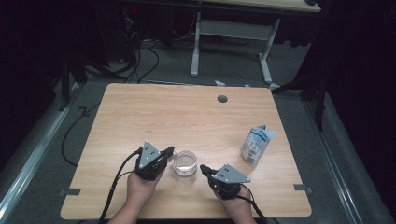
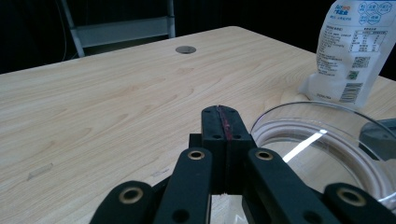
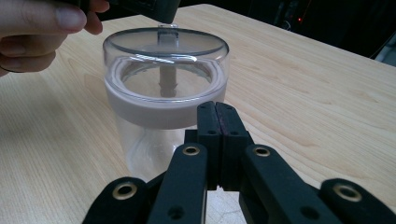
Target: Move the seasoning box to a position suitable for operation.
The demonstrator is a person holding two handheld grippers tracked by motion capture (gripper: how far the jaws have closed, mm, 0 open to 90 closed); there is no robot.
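While a dark room is surrounding the pale wood-grain surface (image 1: 140,112), I am resting both grippers on it, the left gripper (image 1: 170,150) and right gripper (image 1: 203,167) clenched on nothing. Between them is standing a clear round jar (image 1: 185,163) with a smooth lid; a glossy white pouch (image 1: 256,145) is sitting near the right edge.

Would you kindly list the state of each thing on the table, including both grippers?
Jar: upright, clear lid on, looks empty.
Pouch: standing upright, top looks torn open.
Left gripper: shut, empty, beside the jar.
Right gripper: shut, empty, beside the jar.
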